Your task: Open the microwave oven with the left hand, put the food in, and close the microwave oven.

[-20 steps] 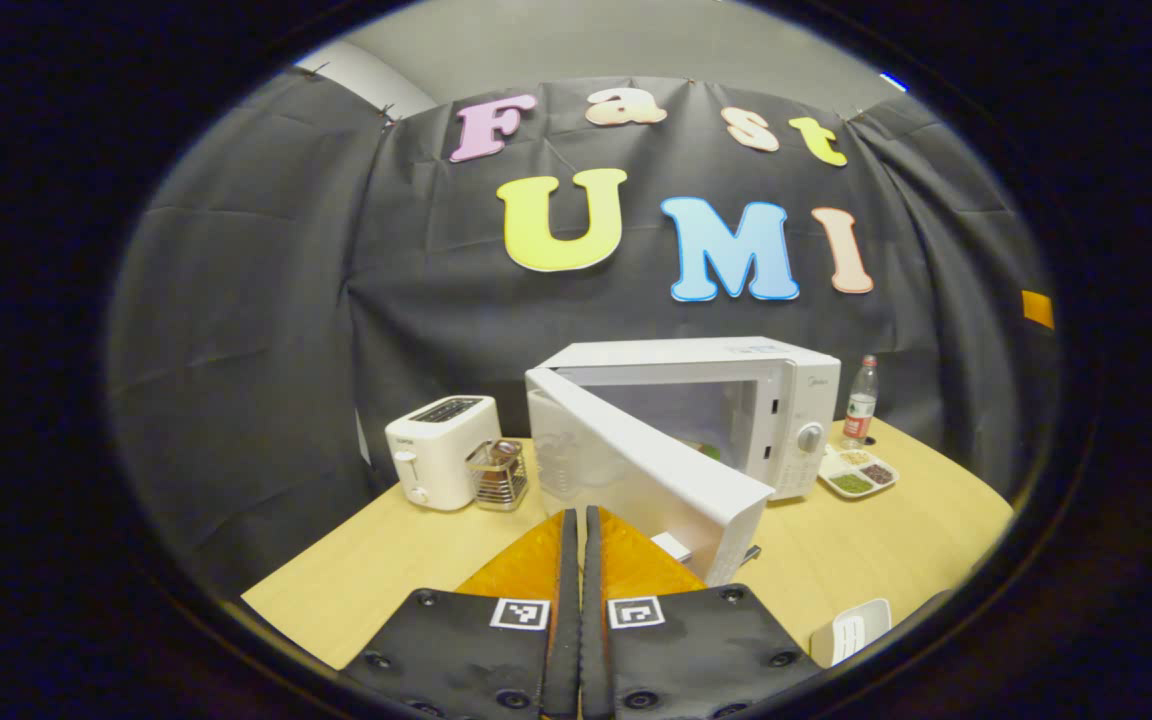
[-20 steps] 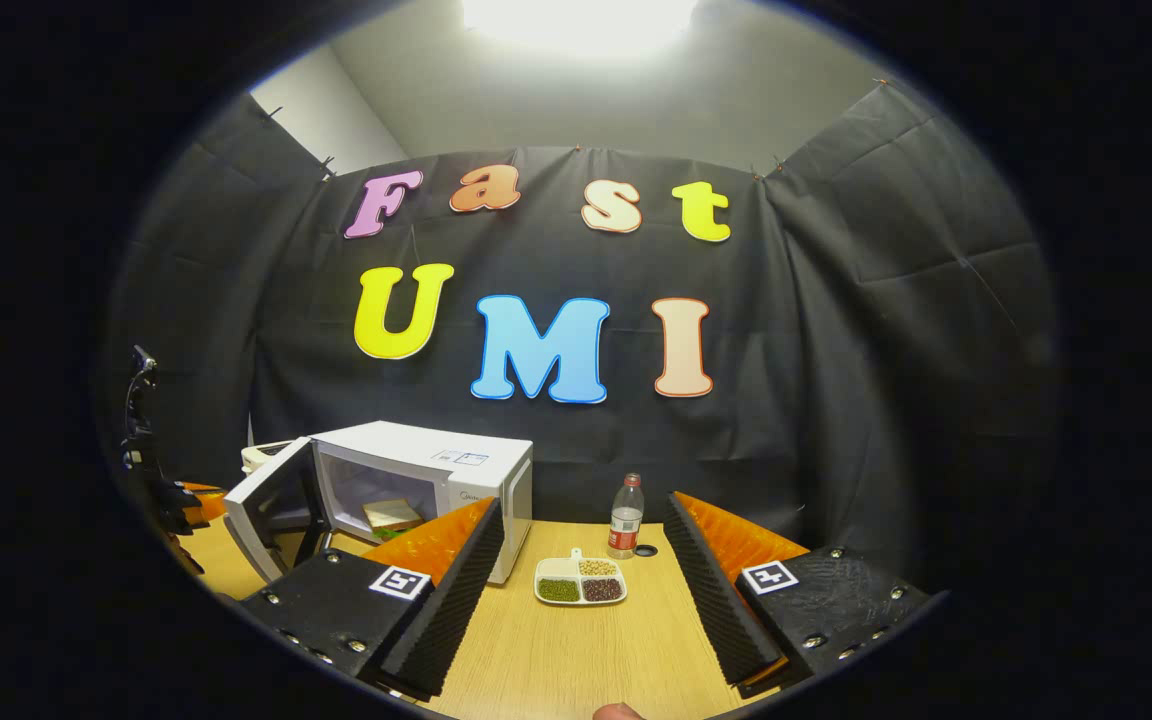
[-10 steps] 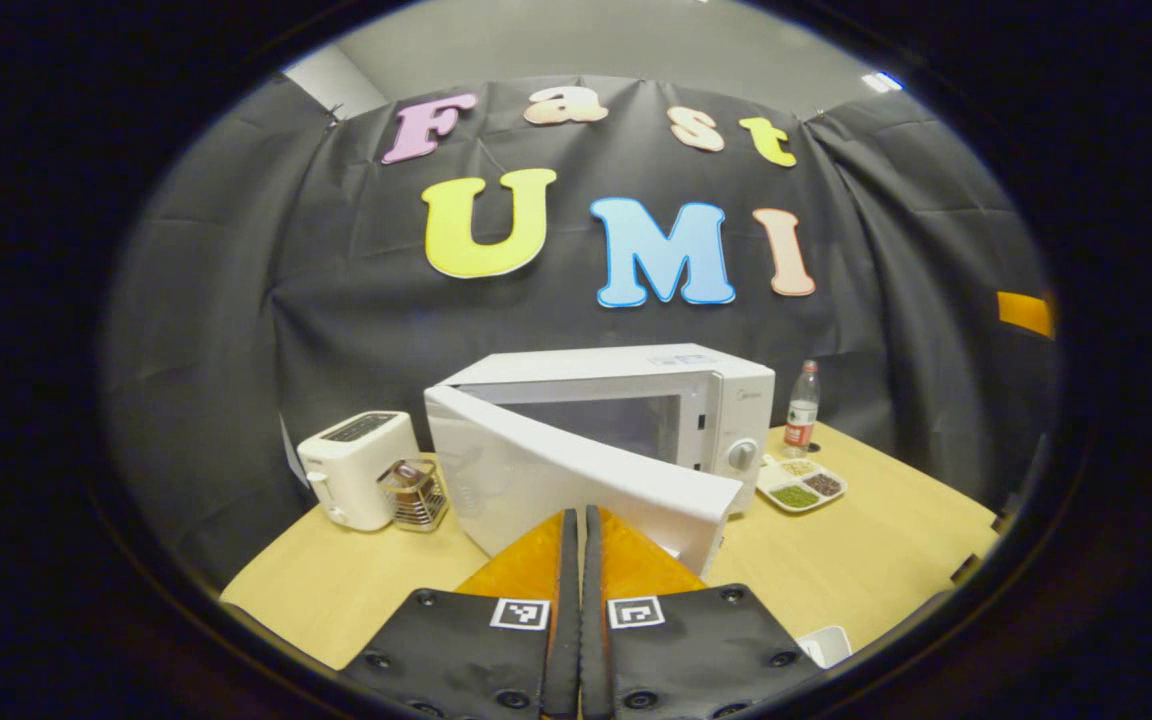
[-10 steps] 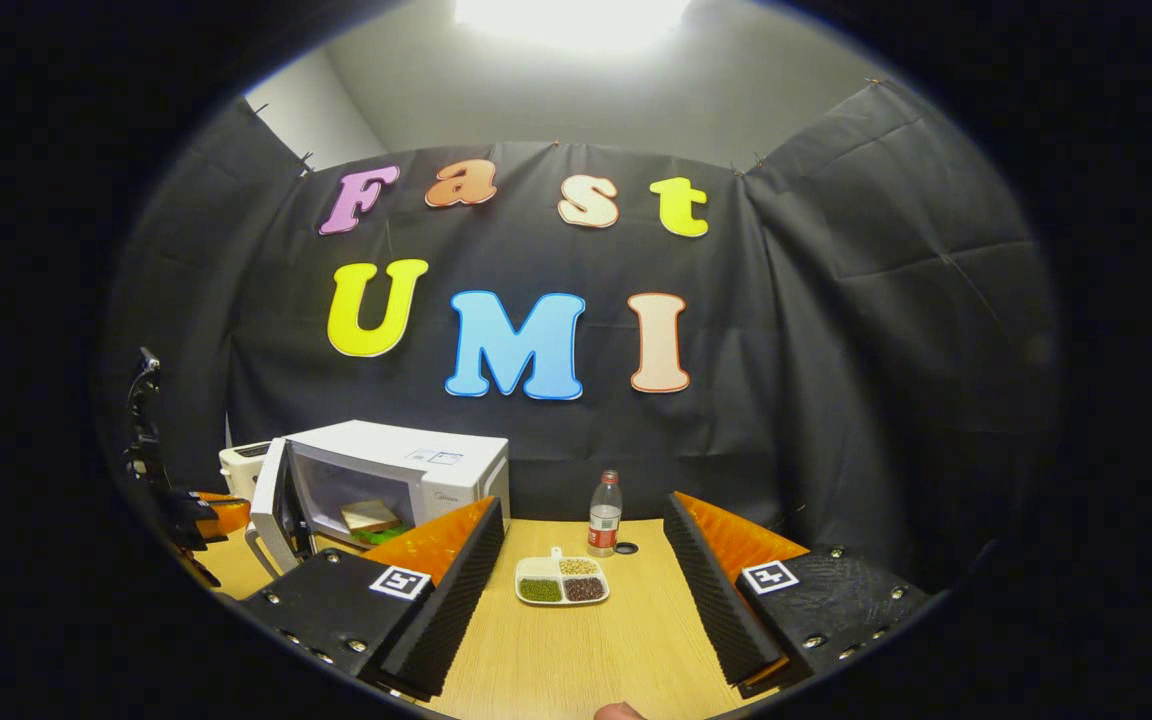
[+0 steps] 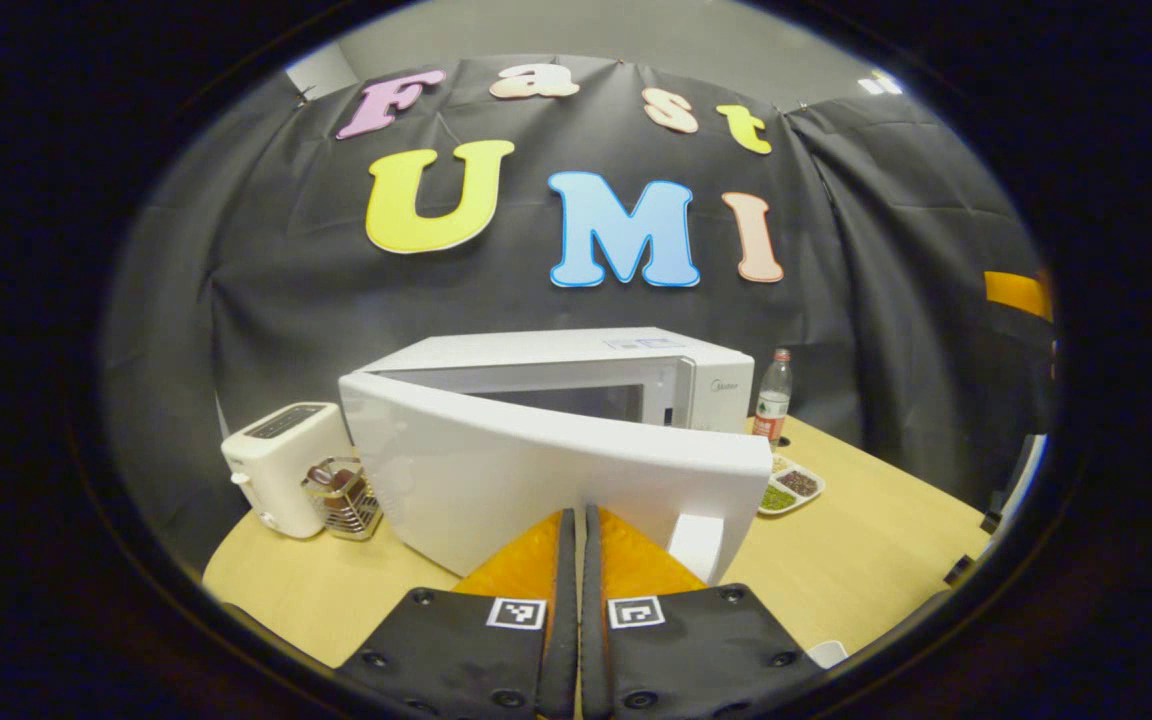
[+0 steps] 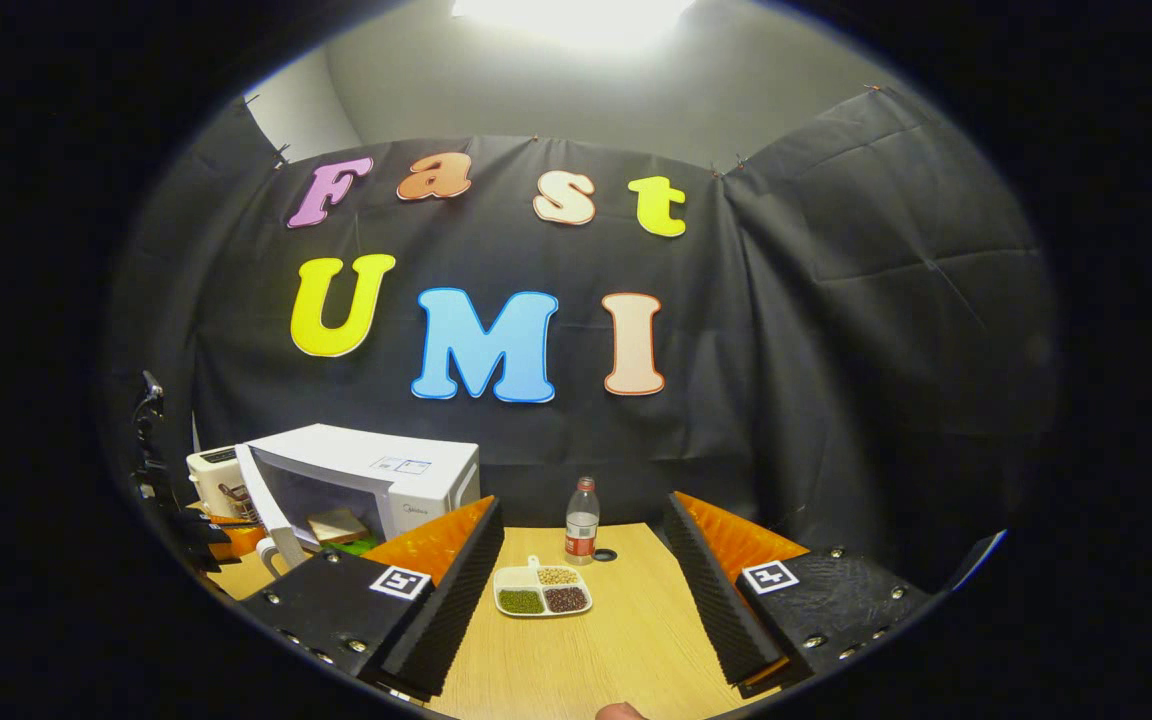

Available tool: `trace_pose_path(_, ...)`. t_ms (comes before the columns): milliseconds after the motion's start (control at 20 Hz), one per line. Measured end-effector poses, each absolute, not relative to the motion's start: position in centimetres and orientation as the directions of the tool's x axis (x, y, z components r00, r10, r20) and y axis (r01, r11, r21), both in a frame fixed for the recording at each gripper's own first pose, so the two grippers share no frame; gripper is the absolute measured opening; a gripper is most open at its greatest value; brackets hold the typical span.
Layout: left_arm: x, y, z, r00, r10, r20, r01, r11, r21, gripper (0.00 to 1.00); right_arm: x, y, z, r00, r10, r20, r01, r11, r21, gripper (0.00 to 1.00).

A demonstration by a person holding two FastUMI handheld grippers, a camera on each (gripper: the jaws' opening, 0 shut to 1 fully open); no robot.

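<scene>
In the left gripper view, the left gripper point(image 5: 577, 530) is seen with its two fingers pressed flat together, nothing between them, their tips set against the outer face of the smooth white door point(image 5: 536, 470) of the boxy white microwave oven point(image 5: 576, 355). The door stands partly ajar, swung out from its hinge on the left side. Beside the oven on the left, a rounded white plastic toaster point(image 5: 281, 465) and a small wire-mesh basket point(image 5: 341, 497) rest on the pale wood-grain table point(image 5: 866, 540). To the oven's right, a clear plastic bottle with a red label point(image 5: 773, 397) and a white divided dish of green and dark beans point(image 5: 789, 486) are placed.

In the right gripper view, the right gripper point(image 6: 581, 545) is held with its ribbed foam-lined fingers spread wide apart and empty above the table. The food, a flat slice of bread point(image 6: 339, 525) with something green under it, is seen lying inside the oven cavity behind the half-swung door. The bottle's dark cap point(image 6: 605, 554) lies on the table just beside the bottle.
</scene>
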State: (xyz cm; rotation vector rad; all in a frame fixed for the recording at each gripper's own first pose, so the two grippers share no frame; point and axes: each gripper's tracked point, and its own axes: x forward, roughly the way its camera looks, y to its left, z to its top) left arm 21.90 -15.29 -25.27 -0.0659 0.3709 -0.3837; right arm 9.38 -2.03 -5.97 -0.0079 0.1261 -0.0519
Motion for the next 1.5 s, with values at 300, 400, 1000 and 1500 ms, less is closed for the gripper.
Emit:
trace_pose_path(300, 25.2, -17.7, -25.8, 0.837, -0.439, -0.328, 0.413, 0.898, -0.149, 0.09, 9.9, -2.3, -5.7, 0.986, -0.109, -0.13, 0.105, 0.994, -0.034, 0.98)
trace_pose_path(400, 26.3, -18.4, -26.0, 0.831, -0.453, -0.324, 0.429, 0.892, -0.146, 0.09, 9.8, -2.6, -5.9, 0.982, -0.131, -0.137, 0.127, 0.991, -0.032, 0.98)
trace_pose_path(1000, 32.8, -20.8, -26.9, 0.821, -0.48, -0.308, 0.445, 0.877, -0.181, 0.09, 11.1, -2.0, -7.5, 0.961, -0.195, -0.195, 0.187, 0.98, -0.061, 0.98)
trace_pose_path(1500, 34.9, -20.9, -27.1, 0.852, -0.422, -0.31, 0.376, 0.905, -0.197, 0.07, 12.9, 2.3, -8.2, 0.967, -0.115, -0.228, 0.105, 0.993, -0.056, 0.97)
